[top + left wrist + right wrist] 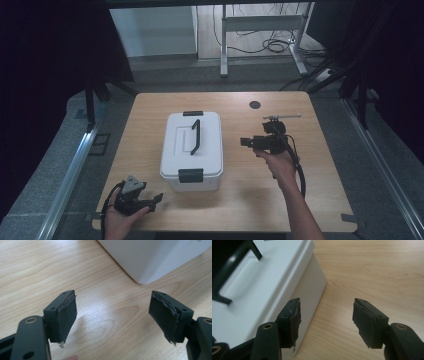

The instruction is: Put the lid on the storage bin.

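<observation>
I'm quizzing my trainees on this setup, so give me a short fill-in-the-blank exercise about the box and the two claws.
1. The white box stands on the wooden table with its lid ____.
2. The handle on the lid is coloured ____.
3. The jaws of the left claw are ____, with nothing between them.
4. The right claw is held to the ____ of the box in the high view.

Missing words: closed; black; open; right

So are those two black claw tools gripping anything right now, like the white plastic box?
Nothing is held. The left gripper and right gripper are both open over bare wooden table; the white plastic box with a black handle sits untouched.
</observation>
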Demonstrator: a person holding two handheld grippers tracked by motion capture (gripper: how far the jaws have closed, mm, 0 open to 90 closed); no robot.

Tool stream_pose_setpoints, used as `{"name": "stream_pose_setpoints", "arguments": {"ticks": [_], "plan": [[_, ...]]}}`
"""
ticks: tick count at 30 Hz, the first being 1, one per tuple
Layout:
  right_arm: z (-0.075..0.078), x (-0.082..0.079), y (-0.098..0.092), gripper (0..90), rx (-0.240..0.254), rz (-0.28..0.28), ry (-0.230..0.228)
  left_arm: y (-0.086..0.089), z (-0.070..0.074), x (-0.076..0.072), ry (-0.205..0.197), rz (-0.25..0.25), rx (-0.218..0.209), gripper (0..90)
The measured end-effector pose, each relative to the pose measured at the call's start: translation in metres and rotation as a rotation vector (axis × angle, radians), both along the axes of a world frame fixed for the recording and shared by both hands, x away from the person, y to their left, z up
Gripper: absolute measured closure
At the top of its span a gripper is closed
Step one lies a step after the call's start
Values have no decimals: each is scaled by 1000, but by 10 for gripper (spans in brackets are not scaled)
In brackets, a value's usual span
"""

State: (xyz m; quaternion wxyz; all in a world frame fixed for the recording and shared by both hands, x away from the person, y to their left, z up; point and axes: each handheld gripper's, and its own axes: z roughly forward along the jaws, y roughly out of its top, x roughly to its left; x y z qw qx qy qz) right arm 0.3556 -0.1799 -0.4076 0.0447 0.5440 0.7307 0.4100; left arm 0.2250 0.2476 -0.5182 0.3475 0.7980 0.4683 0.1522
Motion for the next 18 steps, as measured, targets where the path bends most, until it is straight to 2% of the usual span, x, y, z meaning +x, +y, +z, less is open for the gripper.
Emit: {"name": "stream_pose_setpoints", "arguments": {"ticks": [5,9,13,15,18], "plan": [[-30,-14,-15,377,0,-37,-19,4,-1,0,2,13,-2,226],[-48,-21,-27,375,15,-72,-24,4,-1,0,1,14,-2,226],[-57,-30,-34,359,-16,-109,-58,4,-1,0,5,13,0,225],[-61,-34,-36,353,-24,-109,-72,4,-1,-1,6,14,3,226],[-71,-43,-35,347,-60,-103,-107,5,-1,-1,4,16,1,225]]}}
